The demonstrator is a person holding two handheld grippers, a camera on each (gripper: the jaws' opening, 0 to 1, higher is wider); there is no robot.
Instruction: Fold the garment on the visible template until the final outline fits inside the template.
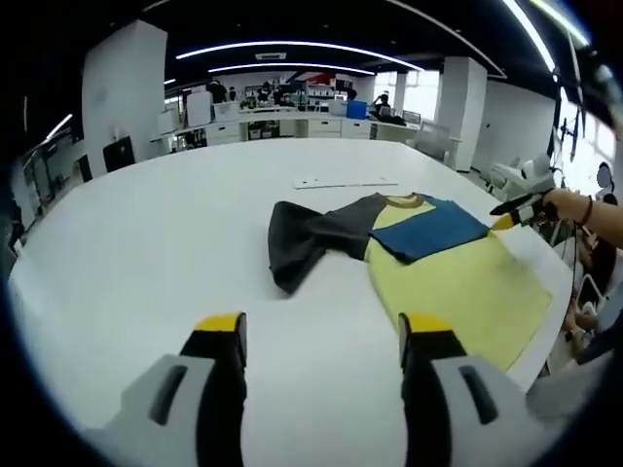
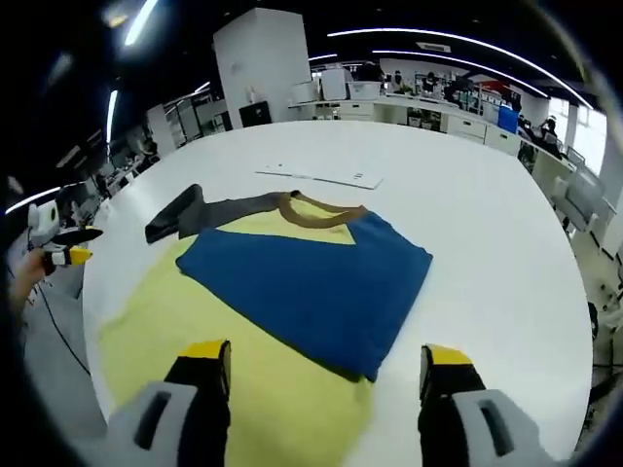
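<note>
Left gripper (image 1: pixel 321 341): jaws apart, nothing between them, held over bare white table (image 1: pixel 146 253). Ahead lies the garment (image 1: pixel 409 253): yellow body, blue sleeve folded across the chest, dark sleeve spread toward the left. Right gripper (image 1: pixel 506 216) at far right, by the garment's edge, a hand (image 1: pixel 574 206) holding it.

An open-plan office: desks (image 1: pixel 292 122) with monitors, white pillars (image 2: pixel 258 63), and ceiling strip lights (image 1: pixel 282 49).

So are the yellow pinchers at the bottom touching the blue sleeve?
Apart. In the right gripper view the right gripper stands open, and the blue sleeve's near edge ends short of both yellow tips.
</note>
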